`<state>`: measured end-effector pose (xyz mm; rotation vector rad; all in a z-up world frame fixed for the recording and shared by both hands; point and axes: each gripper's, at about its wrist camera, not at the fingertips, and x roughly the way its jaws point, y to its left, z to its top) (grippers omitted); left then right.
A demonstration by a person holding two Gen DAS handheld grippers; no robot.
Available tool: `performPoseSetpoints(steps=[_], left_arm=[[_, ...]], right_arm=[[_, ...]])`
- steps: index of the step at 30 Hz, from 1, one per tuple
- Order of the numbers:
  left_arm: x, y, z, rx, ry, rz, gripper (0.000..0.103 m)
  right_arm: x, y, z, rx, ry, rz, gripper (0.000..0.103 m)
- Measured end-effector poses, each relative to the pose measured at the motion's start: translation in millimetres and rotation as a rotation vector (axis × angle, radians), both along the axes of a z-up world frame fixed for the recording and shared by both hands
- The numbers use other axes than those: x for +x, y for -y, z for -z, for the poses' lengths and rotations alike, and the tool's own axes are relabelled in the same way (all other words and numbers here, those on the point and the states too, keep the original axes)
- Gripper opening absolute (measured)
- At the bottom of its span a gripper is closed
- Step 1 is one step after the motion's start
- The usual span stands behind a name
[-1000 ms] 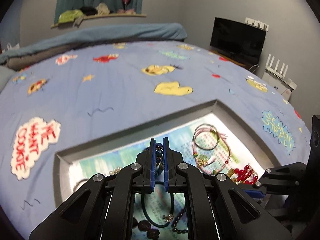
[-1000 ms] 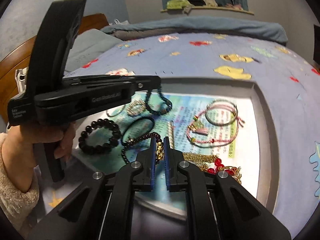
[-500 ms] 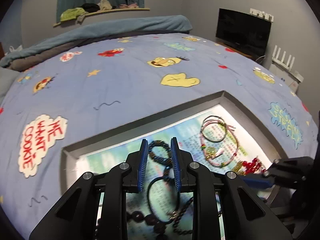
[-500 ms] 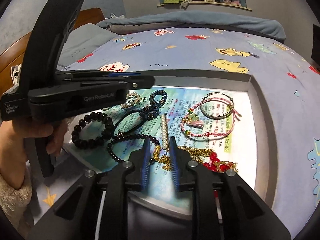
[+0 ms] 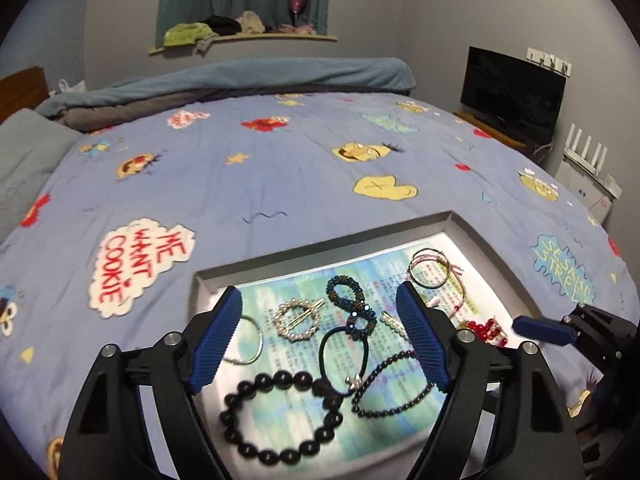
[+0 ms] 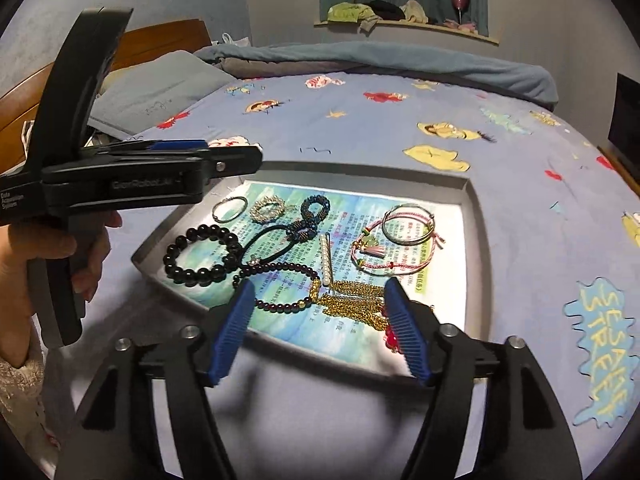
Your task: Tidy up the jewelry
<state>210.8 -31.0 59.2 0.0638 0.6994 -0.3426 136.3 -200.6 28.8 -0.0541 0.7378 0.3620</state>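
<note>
Tongs on both sides stand wide apart and grip nothing. Left tongs (image 5: 320,344) hang above the near half of the grey tray (image 5: 320,246); right tongs (image 6: 320,330) sit over its near rim. Nearest in the left view lies the large black bead bracelet (image 5: 280,416), with a thin dark bead bracelet (image 5: 390,390) just beside it on the right. A black hair tie (image 5: 344,356) lies between them, touching the twisted blue beaded bracelet (image 5: 352,304) farther in. Left of that sit the pearl hair clip (image 5: 298,320) and a thin silver bangle (image 5: 250,340). In the right view, a gold chain (image 6: 356,304) rests between the right fingers, a pearl bar (image 6: 326,258) beyond it. Pink cord bracelets (image 6: 394,240) and a silver ring bangle (image 6: 406,222) occupy the far right part. The tray rests on the blue printed bedspread (image 5: 280,168).
</note>
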Motion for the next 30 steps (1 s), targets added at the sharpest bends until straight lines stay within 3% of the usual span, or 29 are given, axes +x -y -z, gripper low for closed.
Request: performPoseSetpoints(steps=[5,17,30], left_arm=[[-23.3,-9.4,-13.9,-0.005,0.013,-0.035,0.093],[-97.8,-27.8,-17.3,0.037,-0.003,-0.058,0.097],[-132.9,-42.6,19.5,0.055,-0.015,-0.124,0.098]], right_arm=[[-13.9,6.2,-13.7,-0.004,0.025,0.024,0.097],[-43.7,19.7,-25.3,0.008,0.046,0.098,0.097],[-65.6,36.4,-17.2,0.008,0.072,0.172,0.097]])
